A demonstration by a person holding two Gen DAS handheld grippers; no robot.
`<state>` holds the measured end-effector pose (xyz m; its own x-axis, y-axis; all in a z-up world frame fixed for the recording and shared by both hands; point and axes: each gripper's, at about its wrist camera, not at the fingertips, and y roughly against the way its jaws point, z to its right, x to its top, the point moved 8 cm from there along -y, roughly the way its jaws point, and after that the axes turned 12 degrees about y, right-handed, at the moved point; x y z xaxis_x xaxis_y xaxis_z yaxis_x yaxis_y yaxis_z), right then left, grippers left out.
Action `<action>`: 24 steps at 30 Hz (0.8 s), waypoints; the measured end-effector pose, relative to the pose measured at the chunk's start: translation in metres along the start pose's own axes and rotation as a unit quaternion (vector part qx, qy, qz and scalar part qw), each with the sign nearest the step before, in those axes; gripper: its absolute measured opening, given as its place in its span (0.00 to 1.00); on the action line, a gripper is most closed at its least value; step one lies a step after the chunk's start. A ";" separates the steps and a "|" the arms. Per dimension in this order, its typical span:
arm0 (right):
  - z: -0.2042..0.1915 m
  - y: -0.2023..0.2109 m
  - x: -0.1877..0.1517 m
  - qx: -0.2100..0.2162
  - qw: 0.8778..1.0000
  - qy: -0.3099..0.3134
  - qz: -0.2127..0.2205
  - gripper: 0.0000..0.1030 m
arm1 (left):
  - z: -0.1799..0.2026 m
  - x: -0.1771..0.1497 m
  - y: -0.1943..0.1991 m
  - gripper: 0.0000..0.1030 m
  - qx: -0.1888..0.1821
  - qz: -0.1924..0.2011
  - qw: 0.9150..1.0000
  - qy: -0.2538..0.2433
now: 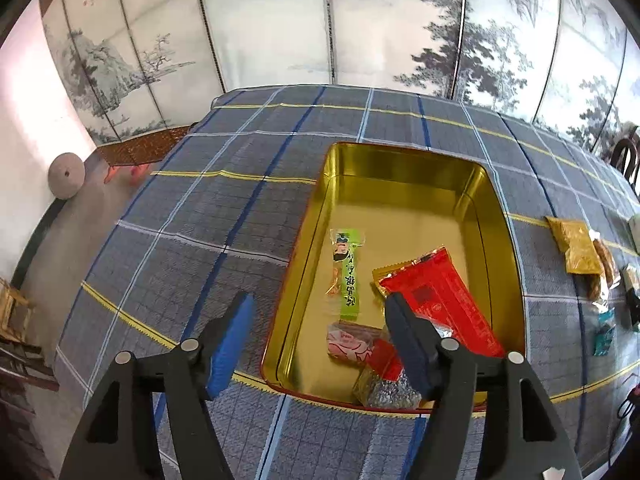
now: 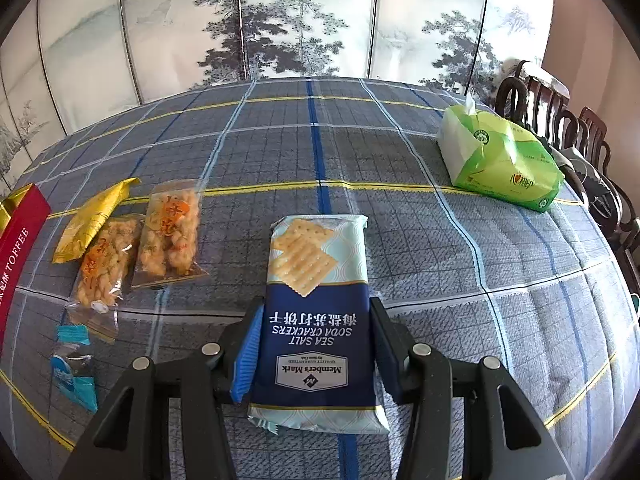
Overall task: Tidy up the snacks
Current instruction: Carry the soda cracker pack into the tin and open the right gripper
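Note:
In the left wrist view a gold tin [image 1: 404, 160] with a red outer wall sits on the checked tablecloth. It holds a green stick pack [image 1: 347, 276], a red pack [image 1: 444, 300], a pink pack [image 1: 348, 344] and a silver-grey pack [image 1: 384, 390]. My left gripper [image 1: 320, 320] is open and empty above the tin's near left corner. In the right wrist view my right gripper [image 2: 314, 320] is shut on a blue soda cracker pack [image 2: 316, 312], which lies on the cloth.
Left of the crackers lie a yellow pack [image 2: 94, 220], two clear bags of fried twists [image 2: 172, 236], and small teal wrappers [image 2: 74, 376]. The tin's red wall [image 2: 16, 256] is at far left. A green tissue pack [image 2: 500, 160] sits at back right. Dark chairs [image 2: 560, 120] line the right edge.

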<state>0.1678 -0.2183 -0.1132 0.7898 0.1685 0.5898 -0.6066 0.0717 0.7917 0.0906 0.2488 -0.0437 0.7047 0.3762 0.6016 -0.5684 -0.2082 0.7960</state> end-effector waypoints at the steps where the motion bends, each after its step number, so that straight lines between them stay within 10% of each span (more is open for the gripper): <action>1: -0.001 0.002 0.001 -0.001 1.000 0.000 0.000 0.49 | -0.001 0.000 0.001 0.64 -0.002 0.001 1.000 0.004; 24: -0.139 0.070 0.052 0.115 0.990 0.068 0.049 0.49 | -0.025 -0.028 0.034 0.72 -0.007 0.006 0.998 0.059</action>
<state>0.1534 -0.0677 -0.0492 0.6986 0.2958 0.6515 -0.6309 -0.1749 0.7559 0.0408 0.2536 -0.0357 0.6438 0.4769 0.5983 -0.5831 -0.2005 0.7873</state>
